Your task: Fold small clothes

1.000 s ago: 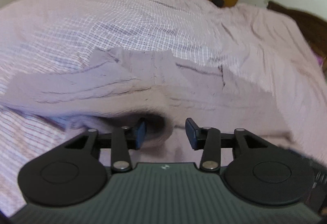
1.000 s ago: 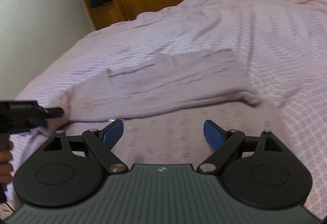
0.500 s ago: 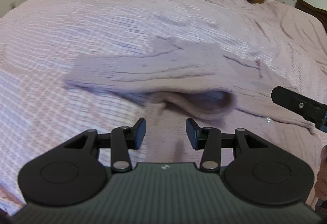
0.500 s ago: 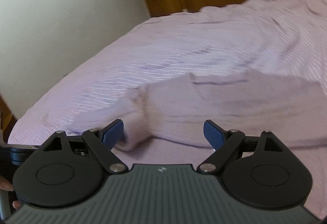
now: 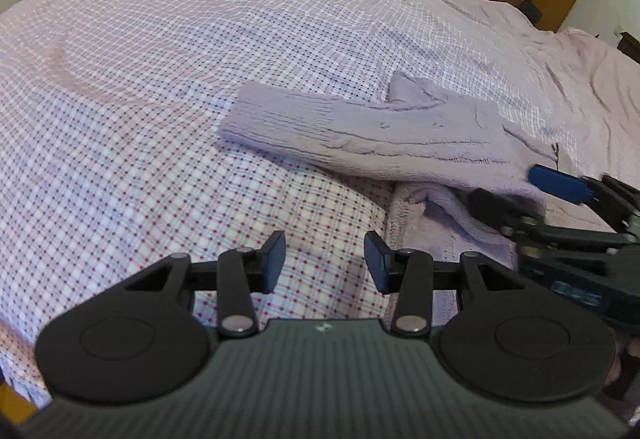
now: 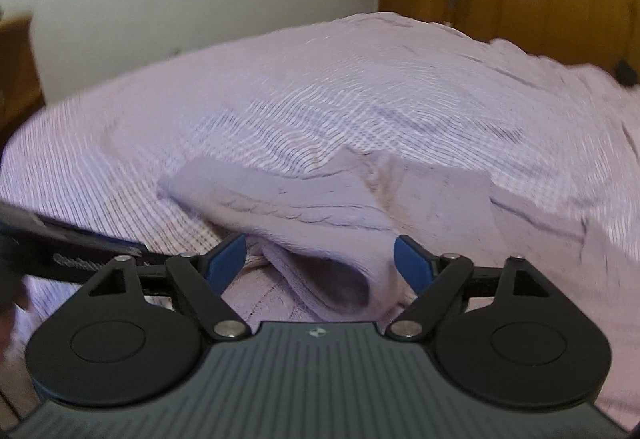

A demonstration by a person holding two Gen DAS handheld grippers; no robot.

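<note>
I see the lilac sweater [image 5: 384,135] on the bed [image 5: 160,79], its sleeve now folded across. My left hand-held gripper [image 5: 325,259] has moved off, half-open over bare sheet. My right hand-held gripper [image 6: 320,259] has just narrowed around a fold, perhaps not gripping.

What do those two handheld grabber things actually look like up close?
Each tool is mostly black. The left tool has two round black discs, thin linkage arms with silver rivets, and a ribbed dark grey body with a small logo. Its fingers are tipped with dark blue pads. The right tool is built the same, with brighter blue pads. No cables or sleeves show.
</note>
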